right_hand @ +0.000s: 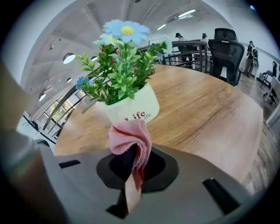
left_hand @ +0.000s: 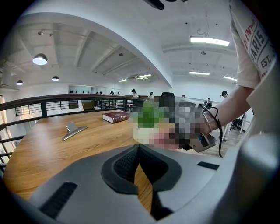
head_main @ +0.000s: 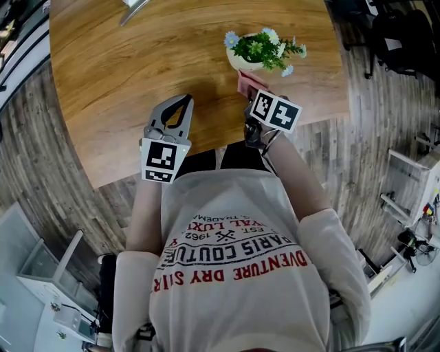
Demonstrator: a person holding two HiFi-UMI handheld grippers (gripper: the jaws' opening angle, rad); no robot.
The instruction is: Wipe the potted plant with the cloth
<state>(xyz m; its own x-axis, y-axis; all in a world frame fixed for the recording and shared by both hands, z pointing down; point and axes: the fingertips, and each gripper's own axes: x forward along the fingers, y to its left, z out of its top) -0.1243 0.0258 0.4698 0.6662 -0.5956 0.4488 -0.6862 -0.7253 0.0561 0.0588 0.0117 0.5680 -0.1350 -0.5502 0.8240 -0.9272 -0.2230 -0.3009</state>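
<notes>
Two grippers hang over the near edge of a curved wooden table (head_main: 117, 62). At the left, the left gripper (head_main: 180, 103) has its jaws pressed together with nothing between them. It is over bare wood just inside the edge, and wide open tabletop lies to its left and beyond it. One grey metal piece (head_main: 134, 9) lies far back, and one red-brown book (left_hand: 116, 117) lies flat near the far rim.

Further right, one potted plant (right_hand: 131, 107) stands upright, its stems pointing straight up, close to the table's near right corner, so there is little wood on that side. The right gripper (right_hand: 133, 168) has its jaws clamped on one pink cloth (right_hand: 131, 140). The cloth's folded length runs from the jaws toward the pot's lower wall; whether it touches the pot I cannot tell.
</notes>
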